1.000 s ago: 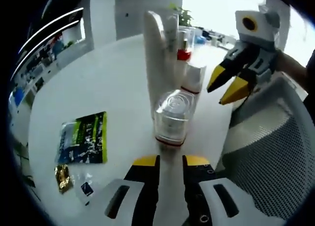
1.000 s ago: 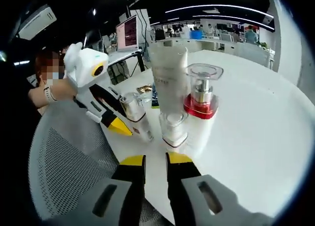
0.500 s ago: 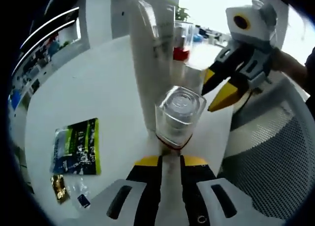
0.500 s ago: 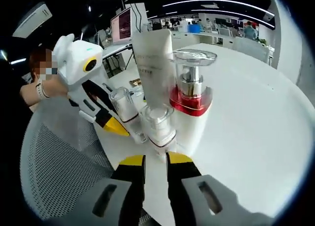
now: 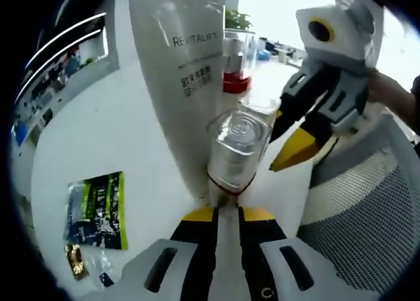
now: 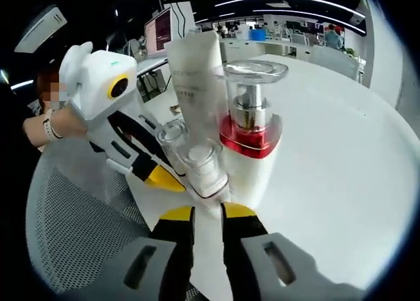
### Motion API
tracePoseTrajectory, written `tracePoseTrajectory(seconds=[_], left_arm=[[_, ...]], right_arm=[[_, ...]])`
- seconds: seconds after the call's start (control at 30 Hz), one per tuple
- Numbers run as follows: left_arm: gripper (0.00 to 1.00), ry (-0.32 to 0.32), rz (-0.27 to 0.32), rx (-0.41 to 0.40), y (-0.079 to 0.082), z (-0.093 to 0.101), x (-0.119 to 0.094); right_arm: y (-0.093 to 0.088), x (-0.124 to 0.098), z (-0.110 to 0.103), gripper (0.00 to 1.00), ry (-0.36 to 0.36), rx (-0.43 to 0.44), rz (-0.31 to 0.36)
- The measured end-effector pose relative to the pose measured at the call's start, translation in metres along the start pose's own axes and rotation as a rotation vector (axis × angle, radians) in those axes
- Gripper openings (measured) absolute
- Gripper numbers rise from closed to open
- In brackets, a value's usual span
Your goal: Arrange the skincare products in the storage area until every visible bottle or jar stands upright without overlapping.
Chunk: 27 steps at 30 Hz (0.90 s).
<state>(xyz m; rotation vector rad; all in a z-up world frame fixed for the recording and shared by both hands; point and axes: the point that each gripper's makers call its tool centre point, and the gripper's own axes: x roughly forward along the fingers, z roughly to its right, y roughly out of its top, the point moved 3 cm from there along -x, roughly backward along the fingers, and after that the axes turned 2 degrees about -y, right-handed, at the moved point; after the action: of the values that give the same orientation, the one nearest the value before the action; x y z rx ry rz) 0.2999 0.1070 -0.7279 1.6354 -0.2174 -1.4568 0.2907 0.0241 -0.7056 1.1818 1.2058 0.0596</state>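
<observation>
On the round white table [image 5: 98, 130] a tall white tube [image 5: 177, 84] stands upright, with a pump bottle with a red collar [image 5: 236, 58] behind it. My left gripper [image 5: 226, 212] is shut on a small clear-capped bottle [image 5: 237, 150], held upright against the tube's foot. In the right gripper view the same tube [image 6: 193, 71], pump bottle [image 6: 252, 127] and held bottle [image 6: 172, 136] show, with the left gripper [image 6: 167, 178] at its base. A second small bottle [image 6: 205, 168] stands just ahead of my right gripper [image 6: 208, 210], whose jaws are close together. That right gripper [image 5: 289, 153] points at the group.
A green packet [image 5: 95, 212] and a small gold item [image 5: 73, 268] lie on the table to the left. A grey mesh chair [image 5: 367, 222] sits at the table's edge below both grippers. A person's hand [image 6: 52, 127] holds the left gripper.
The left gripper has brought the small clear-capped bottle up against the tall tube. The right gripper has moved closer to the group, and the second small bottle now sits at its tips.
</observation>
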Motion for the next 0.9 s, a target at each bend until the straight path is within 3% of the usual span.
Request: tracePoseTrajectory(seconds=[0.9], left_arm=[[0.09,0.032,0.010,-0.106,0.003,0.004,0.005]], right_arm=[[-0.003,0.003,0.012,0.12,-0.030,-0.031,-0.038]])
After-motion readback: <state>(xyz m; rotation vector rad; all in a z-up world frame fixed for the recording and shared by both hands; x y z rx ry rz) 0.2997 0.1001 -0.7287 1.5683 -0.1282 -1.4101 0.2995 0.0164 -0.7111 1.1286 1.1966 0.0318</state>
